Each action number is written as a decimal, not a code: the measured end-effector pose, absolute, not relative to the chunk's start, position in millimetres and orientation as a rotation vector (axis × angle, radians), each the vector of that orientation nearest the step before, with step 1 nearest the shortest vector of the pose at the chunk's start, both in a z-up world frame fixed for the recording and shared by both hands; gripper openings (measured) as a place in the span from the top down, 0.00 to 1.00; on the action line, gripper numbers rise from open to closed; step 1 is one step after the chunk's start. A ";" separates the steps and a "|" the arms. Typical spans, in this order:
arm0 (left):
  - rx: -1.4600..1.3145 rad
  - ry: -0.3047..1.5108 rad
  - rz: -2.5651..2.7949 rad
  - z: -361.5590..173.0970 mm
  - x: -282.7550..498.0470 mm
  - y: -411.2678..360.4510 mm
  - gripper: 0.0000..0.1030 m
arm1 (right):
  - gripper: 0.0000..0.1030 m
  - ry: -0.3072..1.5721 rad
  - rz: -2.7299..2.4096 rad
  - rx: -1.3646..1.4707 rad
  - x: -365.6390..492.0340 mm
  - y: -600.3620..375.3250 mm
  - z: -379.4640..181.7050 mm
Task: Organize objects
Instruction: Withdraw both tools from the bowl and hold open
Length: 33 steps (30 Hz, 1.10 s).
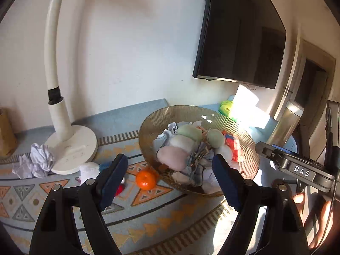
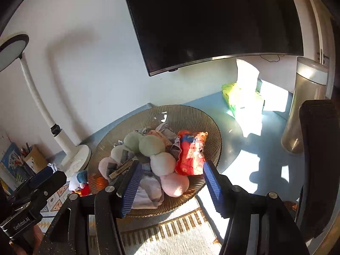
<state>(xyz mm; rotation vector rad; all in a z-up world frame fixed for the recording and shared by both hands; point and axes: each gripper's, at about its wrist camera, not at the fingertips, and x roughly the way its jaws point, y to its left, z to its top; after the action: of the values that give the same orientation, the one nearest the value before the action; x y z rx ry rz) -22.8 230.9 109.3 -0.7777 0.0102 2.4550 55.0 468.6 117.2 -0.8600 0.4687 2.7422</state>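
Observation:
A ribbed amber glass bowl [image 1: 153,123] [image 2: 191,110] stands on the patterned mat, heaped with pastel soft balls [image 1: 180,146] [image 2: 152,145], crumpled cloth and paper, and an orange-red snack packet [image 2: 191,153]. My left gripper [image 1: 170,179] is open, hovering before the bowl's near-left rim. A mandarin [image 1: 145,179] lies on the mat beyond its fingers, untouched. My right gripper [image 2: 173,188] is also open, over the bowl's near edge. A pink ball [image 2: 174,183] shows between its blue pads [image 2: 131,187], but neither pad presses on it.
A white lamp base [image 1: 72,146] stands left of the bowl, with crumpled paper [image 1: 38,161] and a small plush toy [image 1: 91,170] [image 2: 79,181] beside it. A green tissue pack [image 2: 242,99] and a tall tumbler [image 2: 306,106] stand right, a dark screen [image 2: 212,21] behind.

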 end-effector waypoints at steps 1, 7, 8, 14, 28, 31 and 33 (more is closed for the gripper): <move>-0.782 0.001 2.477 109.3 -16.1 214.8 0.22 | 0.36 0.486 2.769 -0.864 61.2 457.9 119.5; -0.816 -0.084 2.703 97.8 23.3 102.1 0.19 | 0.17 0.362 3.012 -0.924 80.1 358.9 133.8; -0.833 -0.087 2.739 92.7 27.9 84.7 0.19 | 0.17 0.344 3.041 -0.942 78.4 342.7 129.9; -0.984 -0.065 2.863 52.2 34.2 15.6 0.19 | 0.17 0.264 3.109 -1.155 62.8 262.9 79.1; -1.015 -0.234 2.793 28.3 36.8 -8.0 0.18 | 0.16 0.091 3.044 -1.237 52.2 233.9 26.6; -1.016 -0.245 2.787 27.8 37.2 -8.5 0.18 | 0.14 0.037 3.008 -1.258 49.8 229.7 24.1; -1.018 -0.235 2.783 27.6 37.3 -7.1 0.18 | 0.13 0.043 3.000 -1.267 49.3 231.0 22.8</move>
<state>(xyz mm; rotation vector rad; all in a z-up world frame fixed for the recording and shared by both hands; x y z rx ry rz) 37.3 -7.1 27.6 -1.0181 -0.2347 2.7830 49.3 231.0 22.8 -1.2666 0.0433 3.0001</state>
